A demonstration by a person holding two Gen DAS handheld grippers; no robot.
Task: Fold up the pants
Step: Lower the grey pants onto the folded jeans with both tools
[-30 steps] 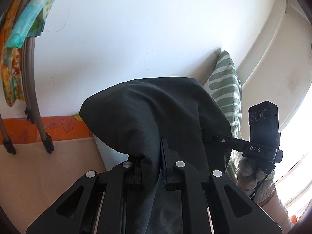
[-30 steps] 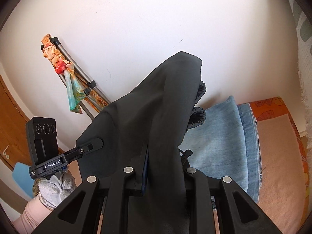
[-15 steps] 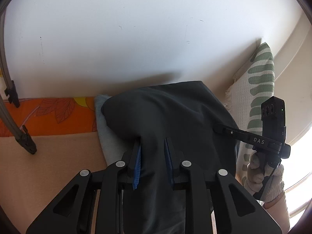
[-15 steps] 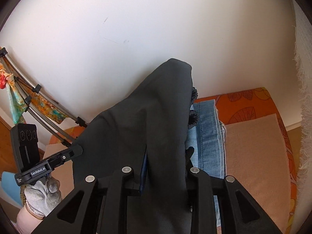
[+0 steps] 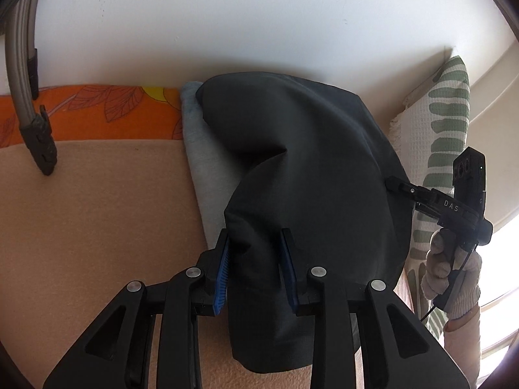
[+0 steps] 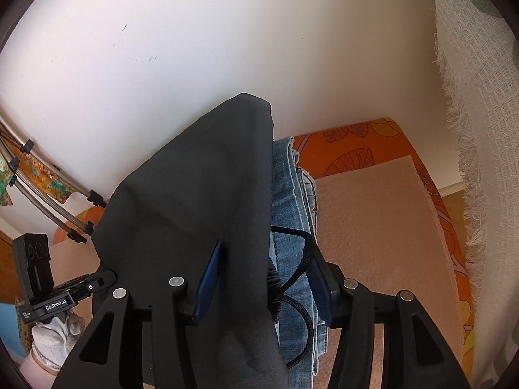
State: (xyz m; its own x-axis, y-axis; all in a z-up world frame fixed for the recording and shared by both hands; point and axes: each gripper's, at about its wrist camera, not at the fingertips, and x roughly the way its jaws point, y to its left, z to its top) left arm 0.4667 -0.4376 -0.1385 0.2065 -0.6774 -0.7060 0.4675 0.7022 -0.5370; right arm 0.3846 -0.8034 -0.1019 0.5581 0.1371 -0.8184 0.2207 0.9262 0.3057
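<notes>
Both grippers have just been opening their jaws: the left gripper (image 5: 254, 251) stands spread with the dark pants (image 5: 311, 168) loose between its blue pads, and the right gripper (image 6: 264, 267) gapes wider around the same cloth. These pants lie atop folded jeans (image 6: 288, 194) on the bed (image 6: 373, 220).

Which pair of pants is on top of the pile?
The dark charcoal pants, draped between both grippers, lie on top. The folded blue denim jeans peek out beneath them, flat on the peach blanket.
</notes>
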